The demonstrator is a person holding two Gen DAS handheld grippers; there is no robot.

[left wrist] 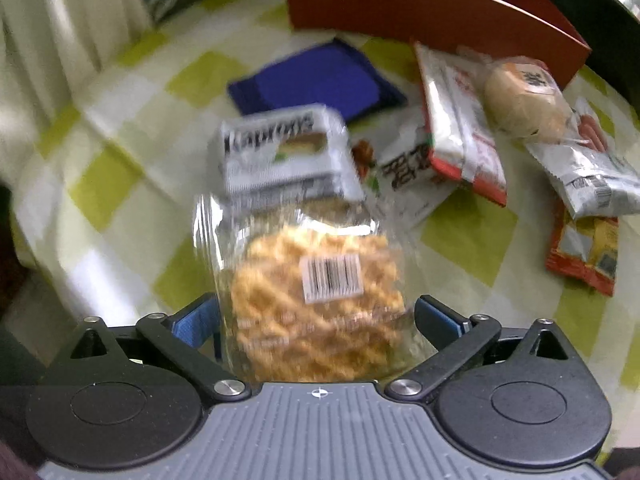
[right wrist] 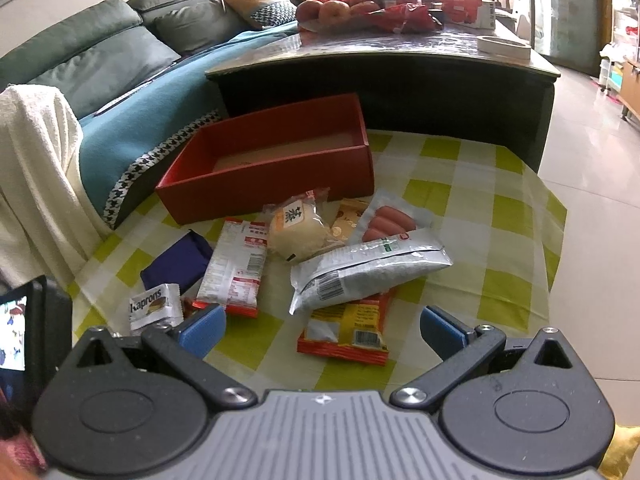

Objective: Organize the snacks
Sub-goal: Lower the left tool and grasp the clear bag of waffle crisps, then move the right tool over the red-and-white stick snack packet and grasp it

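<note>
L gripper (left wrist: 316, 316) jaws clenched on clear bag of golden lattice crackers (left wrist: 316, 280), lifted above bench. R gripper (right wrist: 322, 330) jaws released, idle. I'd carry it level to empty red cardboard box (right wrist: 280, 168), clear front wall, then release low.

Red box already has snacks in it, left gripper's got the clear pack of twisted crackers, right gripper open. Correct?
Not quite: the red box is empty, as the right wrist view shows. The left gripper does have the clear cracker pack; the right gripper is open.

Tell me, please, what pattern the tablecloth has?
The tablecloth is checked in lime green and white, clearest in the right wrist view.
</note>
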